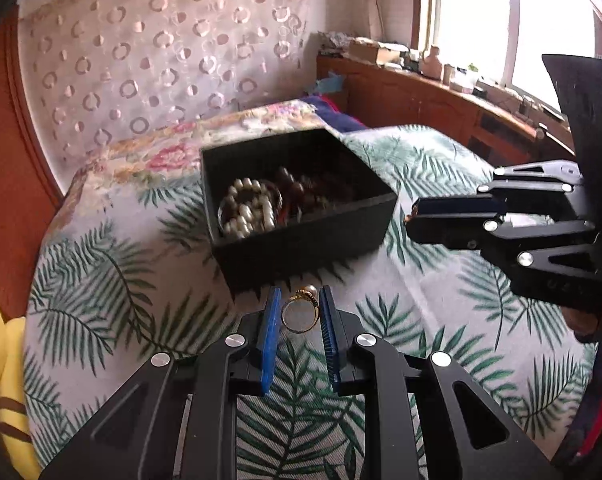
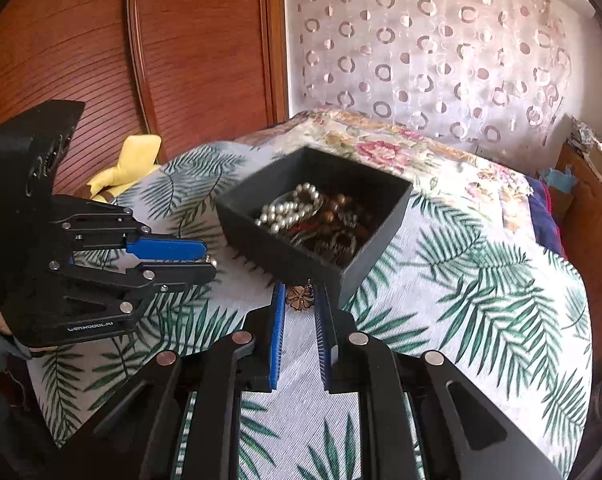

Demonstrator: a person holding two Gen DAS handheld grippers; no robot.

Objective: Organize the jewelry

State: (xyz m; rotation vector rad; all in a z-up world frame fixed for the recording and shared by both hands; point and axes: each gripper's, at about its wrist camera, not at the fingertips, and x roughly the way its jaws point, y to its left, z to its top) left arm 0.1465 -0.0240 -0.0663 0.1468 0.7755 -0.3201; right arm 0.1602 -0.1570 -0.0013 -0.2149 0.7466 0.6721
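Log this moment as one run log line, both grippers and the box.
left gripper: shut on gold pearl ring | right gripper: shut on flower pendant | black box: open, holds pearl strand, dark beads

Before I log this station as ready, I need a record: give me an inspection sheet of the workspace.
Surface: palm-leaf bedspread, no wrinkles seen near the box.
Job's things: black box holding pearl strand and dark beads; gold pearl ring; flower-shaped piece.
Clutter: yellow cloth at the bed edge.
Grippers: left gripper shut on the ring; right gripper shut on the flower-shaped piece.
Cables: nothing seen.
Surroundings: circle-pattern curtain, wooden panel, cluttered window ledge.
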